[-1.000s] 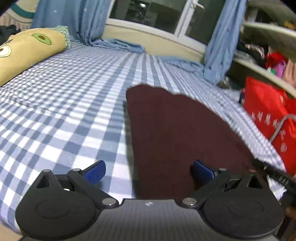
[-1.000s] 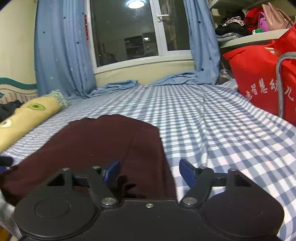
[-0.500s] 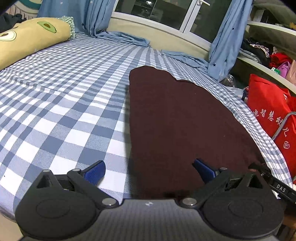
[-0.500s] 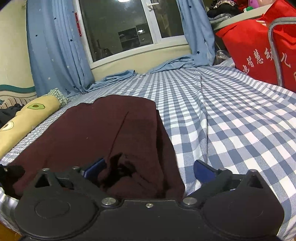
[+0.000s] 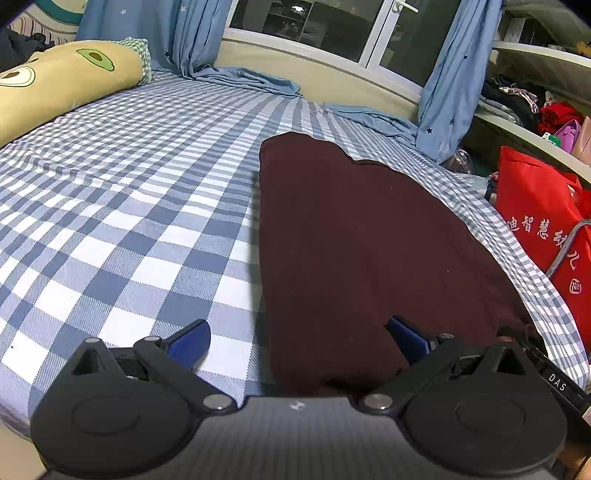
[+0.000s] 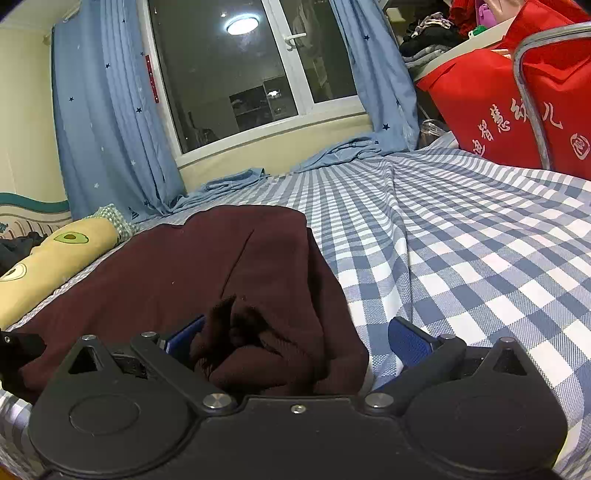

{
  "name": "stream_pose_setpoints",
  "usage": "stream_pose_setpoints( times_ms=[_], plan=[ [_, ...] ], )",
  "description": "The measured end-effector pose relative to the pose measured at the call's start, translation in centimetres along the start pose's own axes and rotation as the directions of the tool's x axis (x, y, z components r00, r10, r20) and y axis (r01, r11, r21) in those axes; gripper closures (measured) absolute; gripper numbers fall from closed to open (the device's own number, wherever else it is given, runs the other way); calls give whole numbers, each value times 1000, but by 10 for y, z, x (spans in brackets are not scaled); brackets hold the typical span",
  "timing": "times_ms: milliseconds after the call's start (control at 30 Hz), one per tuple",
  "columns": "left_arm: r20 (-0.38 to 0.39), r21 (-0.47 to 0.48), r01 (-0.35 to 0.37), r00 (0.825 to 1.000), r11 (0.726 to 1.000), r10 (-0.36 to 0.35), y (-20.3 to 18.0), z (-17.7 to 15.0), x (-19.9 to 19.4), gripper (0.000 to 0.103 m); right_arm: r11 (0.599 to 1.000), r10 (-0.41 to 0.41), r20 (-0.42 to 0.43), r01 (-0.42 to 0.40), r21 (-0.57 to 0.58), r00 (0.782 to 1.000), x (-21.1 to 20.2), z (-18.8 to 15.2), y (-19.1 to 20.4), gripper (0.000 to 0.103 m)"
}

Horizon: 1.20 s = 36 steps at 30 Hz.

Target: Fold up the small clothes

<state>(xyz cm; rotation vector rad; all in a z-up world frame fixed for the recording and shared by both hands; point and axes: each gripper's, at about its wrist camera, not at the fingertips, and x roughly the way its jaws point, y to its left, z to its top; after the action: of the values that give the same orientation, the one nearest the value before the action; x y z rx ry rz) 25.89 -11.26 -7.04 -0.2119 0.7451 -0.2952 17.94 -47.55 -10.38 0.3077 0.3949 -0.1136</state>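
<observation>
Lying along the blue-and-white checked bedsheet [image 5: 122, 206] is an avocado-print bolster pillow [image 5: 55, 85] at the far left, with blue star-print curtains [image 5: 192, 33] hanging behind it. The left gripper [image 5: 297, 338] hovers low over the near edge of a dark maroon garment [image 5: 354, 236], its blue-padded jaws spread wide, one over the sheet and one over the cloth. The garment lies flat near the bed's right edge. The right gripper [image 6: 295, 341] also stands wide apart, a bunched maroon corner sitting between its fingers, unclamped. A red bag with white Chinese lettering [image 6: 517, 99] stands at the far right.
</observation>
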Motion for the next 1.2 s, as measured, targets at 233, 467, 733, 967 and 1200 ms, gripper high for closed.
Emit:
stream_pose_setpoints(
  times_ms=[233, 467, 733, 967, 1200],
  plan=[
    [-12, -18, 16, 1000, 1000, -16, 1, -4, 0, 1, 1000, -14, -12, 13, -11, 1000, 0, 0, 4, 1],
    [-19, -35, 30, 999, 999, -31, 5, -5, 2, 1, 999, -40, 9, 40, -11, 999, -2, -5, 8, 1],
    [-26, -10, 14, 1000, 1000, -15, 0, -3, 1, 0, 997, -63, 0, 63, -33, 998, -4, -1, 15, 1],
    [-32, -21, 15, 999, 1000, -16, 3, -3, 3, 0, 998, 32, 36, -30, -50, 999, -2, 32, 6, 0],
    [-29, -18, 13, 999, 1000, -14, 3, -4, 3, 0, 977, 194, -162, -206, -55, 967, 55, 72, -11, 1]
  ],
)
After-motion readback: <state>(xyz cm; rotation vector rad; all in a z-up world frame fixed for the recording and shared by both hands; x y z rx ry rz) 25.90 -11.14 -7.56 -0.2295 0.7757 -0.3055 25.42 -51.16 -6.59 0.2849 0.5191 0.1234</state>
